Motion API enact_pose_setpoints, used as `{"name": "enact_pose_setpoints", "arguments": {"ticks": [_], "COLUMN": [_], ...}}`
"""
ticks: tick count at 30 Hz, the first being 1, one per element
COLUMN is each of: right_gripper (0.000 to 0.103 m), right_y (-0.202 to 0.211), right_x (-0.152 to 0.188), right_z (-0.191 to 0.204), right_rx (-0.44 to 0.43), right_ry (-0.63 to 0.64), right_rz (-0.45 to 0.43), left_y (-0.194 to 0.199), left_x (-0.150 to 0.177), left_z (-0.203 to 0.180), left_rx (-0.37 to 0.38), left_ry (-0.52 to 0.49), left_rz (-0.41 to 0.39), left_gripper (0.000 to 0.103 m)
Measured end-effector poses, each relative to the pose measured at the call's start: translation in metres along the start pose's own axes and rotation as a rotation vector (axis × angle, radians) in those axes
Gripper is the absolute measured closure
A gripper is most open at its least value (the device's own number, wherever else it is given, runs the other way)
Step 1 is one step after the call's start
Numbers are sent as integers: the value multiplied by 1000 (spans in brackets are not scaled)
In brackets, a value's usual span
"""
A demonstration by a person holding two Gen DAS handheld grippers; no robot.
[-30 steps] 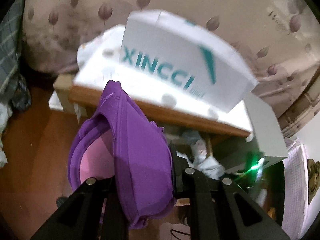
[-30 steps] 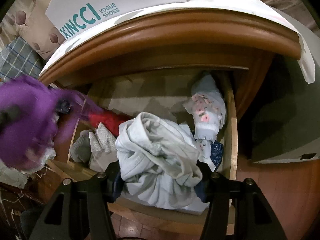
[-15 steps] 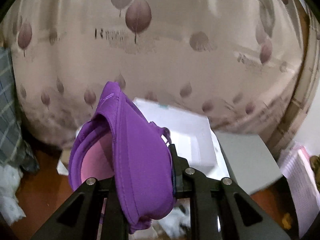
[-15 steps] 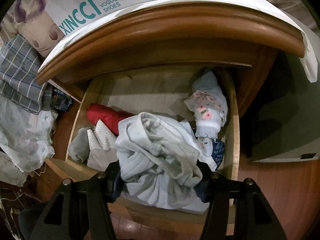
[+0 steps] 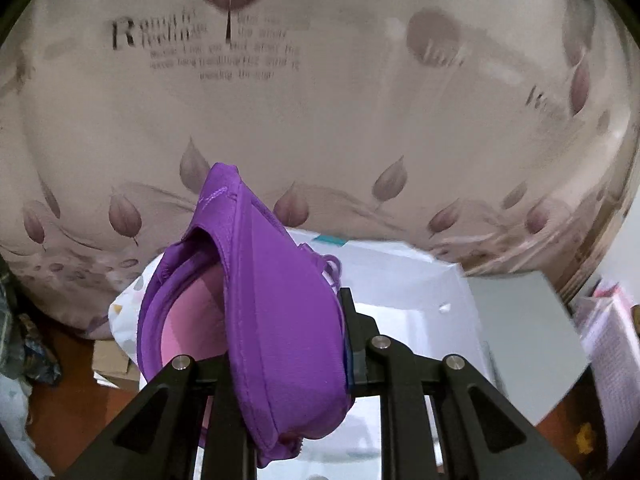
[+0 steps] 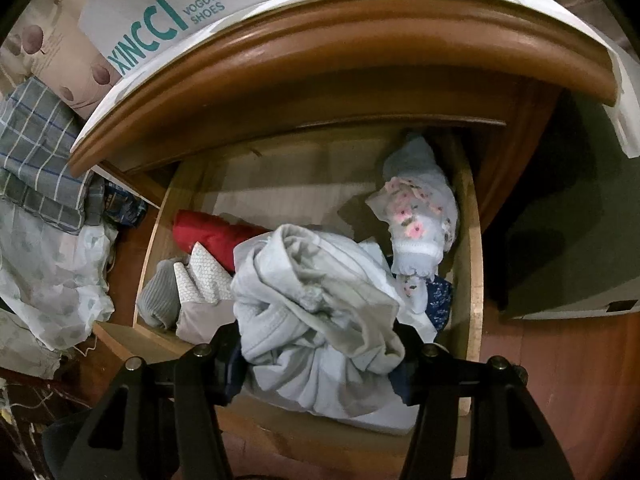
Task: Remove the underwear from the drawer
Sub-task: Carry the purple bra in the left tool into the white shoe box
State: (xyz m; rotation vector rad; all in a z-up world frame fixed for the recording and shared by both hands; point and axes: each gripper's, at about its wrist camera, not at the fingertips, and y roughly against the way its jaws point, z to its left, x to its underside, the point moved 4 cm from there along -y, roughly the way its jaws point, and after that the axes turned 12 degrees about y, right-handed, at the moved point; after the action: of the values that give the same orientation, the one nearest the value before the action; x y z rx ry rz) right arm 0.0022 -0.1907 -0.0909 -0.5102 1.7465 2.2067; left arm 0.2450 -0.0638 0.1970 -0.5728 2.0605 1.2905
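Note:
My left gripper (image 5: 286, 344) is shut on a purple bra (image 5: 276, 320) with a pink lining and holds it up high, in front of a leaf-printed curtain. My right gripper (image 6: 320, 344) is shut on a bundle of pale blue underwear (image 6: 320, 312) and holds it over the front of the open wooden drawer (image 6: 474, 264). In the drawer lie a red garment (image 6: 212, 232), grey and white folded pieces (image 6: 188, 288), and a white floral piece (image 6: 416, 216) at the right.
A white XINCCI shoe box (image 6: 160, 12) sits on the cabinet top (image 6: 320, 48); it also shows in the left wrist view (image 5: 400, 280). Plaid cloth (image 6: 36, 152) and plastic bags lie on the floor at the left. A grey box (image 5: 520, 328) stands at the right.
My left gripper has risen with the purple bra, out of the right wrist view; its view now faces the curtain above the shoe box. The right gripper with its bundle has barely moved.

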Motion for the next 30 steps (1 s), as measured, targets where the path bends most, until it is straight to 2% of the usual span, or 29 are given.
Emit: {"name": "enact_pose_setpoints", "arguments": {"ticks": [4, 8, 12, 15, 20, 26, 30], "right_gripper": [46, 46, 46, 45, 45, 45, 45], "right_y": [0, -1, -1, -1, 1, 3, 4], "right_x": [0, 1, 2, 1, 3, 4, 4], "right_z": [4, 8, 11, 12, 12, 9, 9], "right_rx": [-5, -20, -24, -25, -16, -7, -5], "right_ry": [18, 26, 34, 34, 40, 31, 34], "right_rz": [3, 9, 7, 7, -1, -5, -5], "left_y": [-35, -48, -49, -47, -39, -37, -37], "left_x": [16, 28, 36, 45, 57, 71, 70], "left_z": [13, 26, 35, 33, 35, 46, 44], "left_rx": [-46, -69, -85, -138, -171, -255, -294], "left_ry": [4, 45, 124, 125, 176, 297, 265], "left_rz": [57, 71, 102, 126, 132, 160, 138], "left_gripper": [86, 86, 86, 86, 86, 85, 81]}}
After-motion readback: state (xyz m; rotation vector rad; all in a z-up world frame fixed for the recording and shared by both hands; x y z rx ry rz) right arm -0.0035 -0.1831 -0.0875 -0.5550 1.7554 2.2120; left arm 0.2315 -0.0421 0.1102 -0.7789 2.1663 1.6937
